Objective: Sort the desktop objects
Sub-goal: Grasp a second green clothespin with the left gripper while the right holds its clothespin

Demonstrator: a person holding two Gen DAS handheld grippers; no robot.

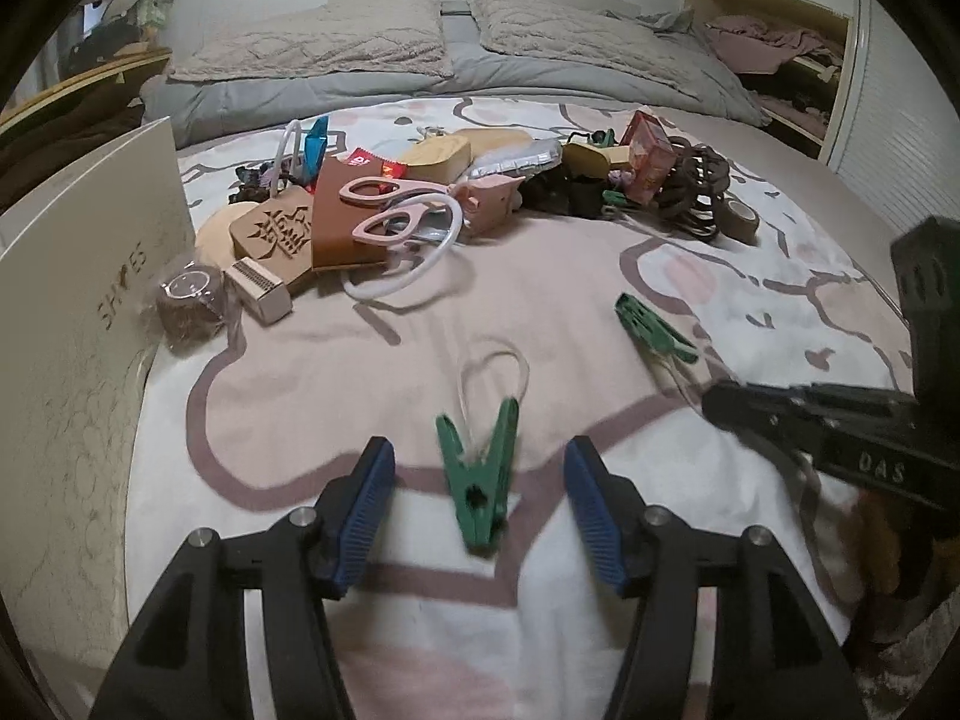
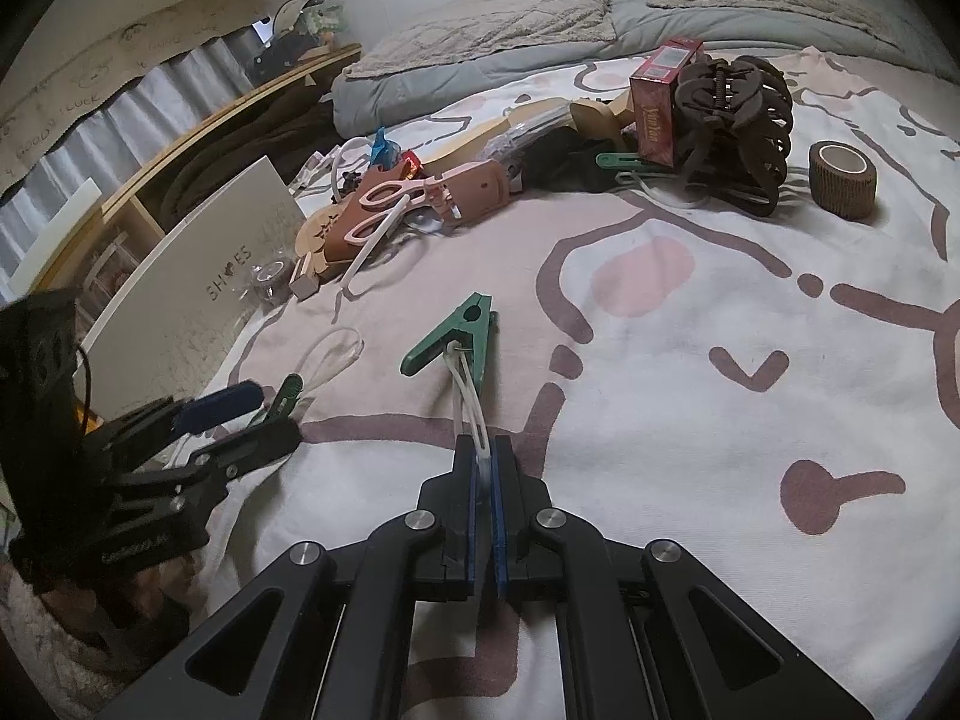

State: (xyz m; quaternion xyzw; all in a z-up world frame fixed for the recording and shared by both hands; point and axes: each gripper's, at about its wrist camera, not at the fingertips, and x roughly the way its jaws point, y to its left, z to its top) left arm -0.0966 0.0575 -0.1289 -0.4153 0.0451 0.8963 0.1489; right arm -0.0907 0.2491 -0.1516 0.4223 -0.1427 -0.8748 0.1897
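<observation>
A green clothespin (image 1: 477,480) with a clear loop lies on the patterned bed sheet (image 1: 540,312), between the blue pads of my left gripper (image 1: 478,453). The pads stand apart and do not touch it, so the gripper is open. A second green clothespin (image 2: 462,336) lies further out on the sheet. My right gripper (image 2: 483,450) is shut on its clear plastic loop (image 2: 471,402). In the left wrist view that clothespin (image 1: 654,324) lies at the right, with the right gripper (image 1: 720,405) just behind it. In the right wrist view the left gripper (image 2: 273,411) is at the far left.
A heap of items lies across the bed: pink scissors (image 1: 390,204), a wooden carved piece (image 1: 282,234), a red box (image 2: 660,96), dark hair claws (image 2: 732,114) and a brown tape roll (image 2: 840,180). A white shoe box (image 1: 90,300) stands at the left. Pillows (image 1: 324,42) lie behind.
</observation>
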